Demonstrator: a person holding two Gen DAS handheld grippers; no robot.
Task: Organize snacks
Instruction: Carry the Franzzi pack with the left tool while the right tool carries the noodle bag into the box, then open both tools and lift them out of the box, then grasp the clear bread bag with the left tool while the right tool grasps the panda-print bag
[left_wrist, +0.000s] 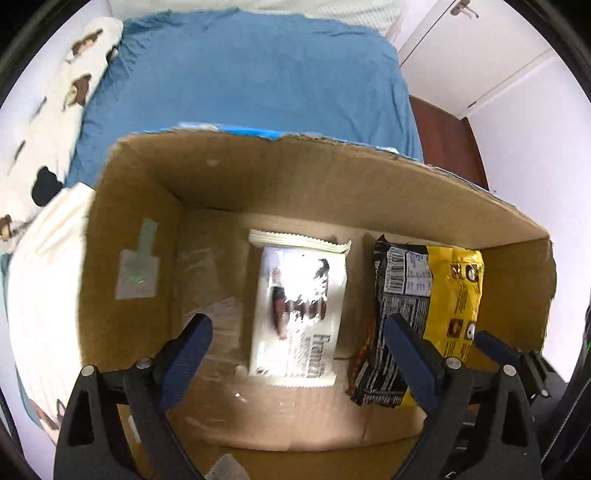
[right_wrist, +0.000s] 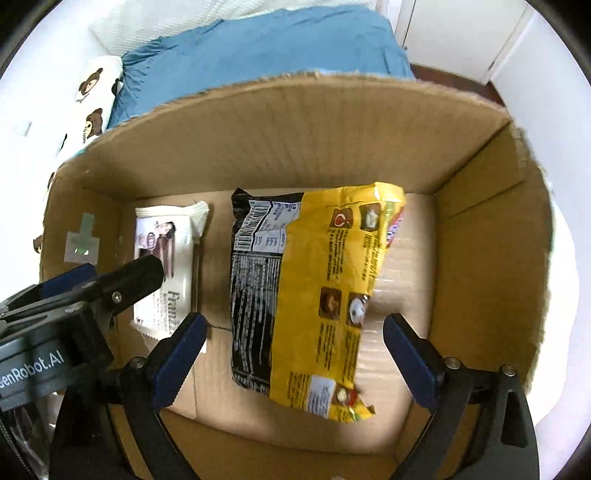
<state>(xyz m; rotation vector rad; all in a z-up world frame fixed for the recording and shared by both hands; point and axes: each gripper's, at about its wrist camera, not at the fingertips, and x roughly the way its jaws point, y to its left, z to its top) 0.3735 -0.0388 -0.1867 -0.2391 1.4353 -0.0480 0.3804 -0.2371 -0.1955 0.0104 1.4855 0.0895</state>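
Fingers of both grippers gape wide over the box; lift straight out, leaving white packet and yellow bag flat.

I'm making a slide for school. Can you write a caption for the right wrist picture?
Open right tool above a yellow-and-black snack bag lying beside a white wafer packet inside a brown cardboard box.

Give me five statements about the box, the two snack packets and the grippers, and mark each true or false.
1. The white packet lies inside the cardboard box. True.
2. The yellow and black packet stands upright against a wall. False: it lies flat on the box floor.
3. The right gripper is open. True.
4. The left gripper clamps the white packet. False: it is open, its pads clear of the packet.
5. The two packets are stacked. False: they lie side by side, apart.
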